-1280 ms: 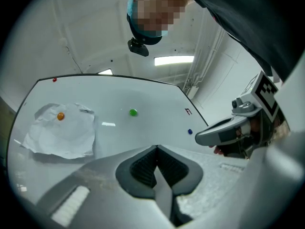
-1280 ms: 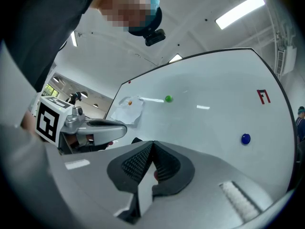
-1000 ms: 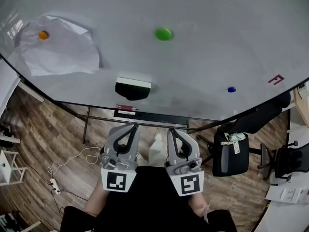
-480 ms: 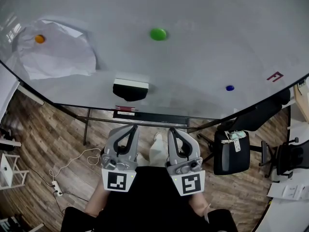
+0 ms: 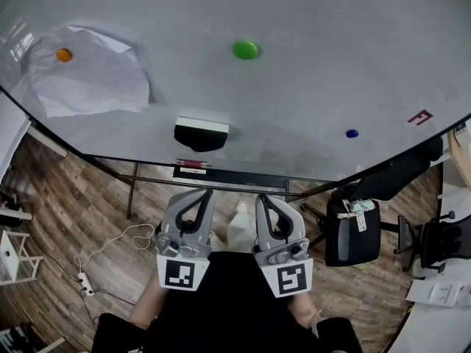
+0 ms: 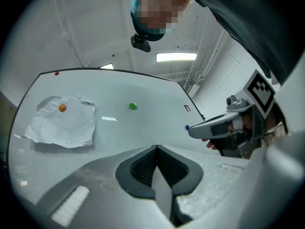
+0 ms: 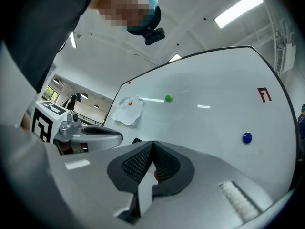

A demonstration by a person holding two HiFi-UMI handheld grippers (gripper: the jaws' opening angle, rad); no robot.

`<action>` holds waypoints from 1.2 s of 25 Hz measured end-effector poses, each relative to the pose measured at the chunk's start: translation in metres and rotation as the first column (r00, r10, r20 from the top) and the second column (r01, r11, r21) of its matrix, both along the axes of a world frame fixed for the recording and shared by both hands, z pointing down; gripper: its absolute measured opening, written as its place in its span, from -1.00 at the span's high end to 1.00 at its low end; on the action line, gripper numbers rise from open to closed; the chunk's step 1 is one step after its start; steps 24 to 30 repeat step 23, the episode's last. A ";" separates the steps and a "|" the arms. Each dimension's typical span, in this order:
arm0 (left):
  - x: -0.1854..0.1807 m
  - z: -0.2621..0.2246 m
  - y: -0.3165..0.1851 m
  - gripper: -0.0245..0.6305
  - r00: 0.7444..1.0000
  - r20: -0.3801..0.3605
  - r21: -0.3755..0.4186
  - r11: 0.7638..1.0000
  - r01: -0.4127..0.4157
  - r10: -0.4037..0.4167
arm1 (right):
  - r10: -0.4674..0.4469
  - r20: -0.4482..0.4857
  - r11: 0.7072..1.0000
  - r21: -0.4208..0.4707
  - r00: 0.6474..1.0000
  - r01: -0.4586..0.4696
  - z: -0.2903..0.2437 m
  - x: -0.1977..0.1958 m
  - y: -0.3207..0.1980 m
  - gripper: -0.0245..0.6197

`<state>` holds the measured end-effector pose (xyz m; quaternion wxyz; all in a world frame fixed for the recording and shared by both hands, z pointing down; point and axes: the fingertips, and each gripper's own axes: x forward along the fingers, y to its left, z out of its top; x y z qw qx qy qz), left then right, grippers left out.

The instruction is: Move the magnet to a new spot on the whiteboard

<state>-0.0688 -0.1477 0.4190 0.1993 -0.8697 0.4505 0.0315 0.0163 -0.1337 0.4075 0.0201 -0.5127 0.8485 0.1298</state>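
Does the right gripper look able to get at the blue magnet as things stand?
Probably yes. Nothing stands between the right gripper and the blue magnet on the whiteboard. The gripper is held back from the board with jaws shut, so it must reach forward and open first.

On the whiteboard (image 5: pixel 309 87), a sheet of paper (image 5: pixel 96 79) sits near the left edge, with the left magnet (image 5: pixel 65 54) on its upper left part. The middle magnet (image 5: pixel 246 50) is to the right of the sheet, well apart from it. Below it and slightly to the left, the eraser (image 5: pixel 202 133) sits close to the lower edge. The right magnet (image 5: pixel 352 134) lies near the lower edge, and a written mark (image 5: pixel 420 118) lies right of it by the right edge. Below the lower edge, clear of the board, the left claw (image 5: pixel 202 193) and right claw (image 5: pixel 263 197) are side by side, the left one under the eraser. A chair (image 5: pixel 351 230) stands on the floor (image 5: pixel 81 219) to the right of the right claw
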 end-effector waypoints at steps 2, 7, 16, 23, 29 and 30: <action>0.001 0.000 0.001 0.92 1.000 0.001 0.001 1.000 -0.001 0.001 | -0.003 -0.003 1.000 -0.001 1.000 0.003 0.001 -0.001 0.001 0.92; 0.001 0.001 0.003 0.92 1.000 0.000 0.000 1.000 -0.001 0.001 | -0.002 -0.007 1.000 -0.001 1.000 0.002 0.001 0.001 0.003 0.92; 0.005 0.000 0.006 0.92 1.000 0.001 0.001 1.000 -0.001 0.001 | 0.000 -0.003 1.000 0.002 1.000 0.000 0.001 0.005 0.007 0.92; 0.010 0.002 0.008 0.92 1.000 0.006 -0.001 1.000 -0.001 0.001 | 0.002 -0.004 1.000 -0.002 1.000 -0.002 0.002 0.011 0.008 0.92; 0.010 0.002 0.008 0.92 1.000 0.006 -0.001 1.000 -0.001 0.001 | 0.002 -0.004 1.000 -0.002 1.000 -0.002 0.002 0.011 0.008 0.92; 0.010 0.002 0.008 0.92 1.000 0.006 -0.001 1.000 -0.001 0.001 | 0.002 -0.004 1.000 -0.002 1.000 -0.002 0.002 0.011 0.008 0.92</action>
